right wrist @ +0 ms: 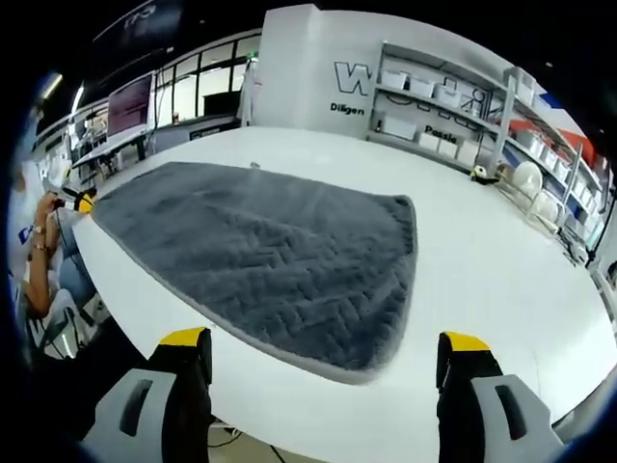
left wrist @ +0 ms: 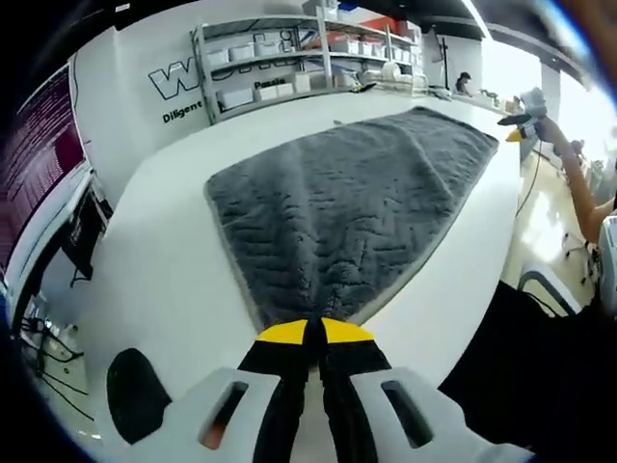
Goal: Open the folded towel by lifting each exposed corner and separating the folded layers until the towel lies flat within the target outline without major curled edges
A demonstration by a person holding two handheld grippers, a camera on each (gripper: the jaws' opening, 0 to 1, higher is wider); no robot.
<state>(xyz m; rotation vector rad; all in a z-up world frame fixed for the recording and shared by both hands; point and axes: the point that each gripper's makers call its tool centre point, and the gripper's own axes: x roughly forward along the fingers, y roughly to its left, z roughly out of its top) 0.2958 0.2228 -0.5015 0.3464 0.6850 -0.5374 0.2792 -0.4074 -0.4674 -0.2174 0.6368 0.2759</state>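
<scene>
White bench carries a grey towel, spread out flat across its middle, with shelves of boxes against the far wall. In the left gripper view, the left gripper has its 2 yellow-tipped jaws pressed together on the towel's near corner. In the right gripper view, the right gripper hangs with jaws spread wide, holding nothing, just short of the towel's near edge.
</scene>
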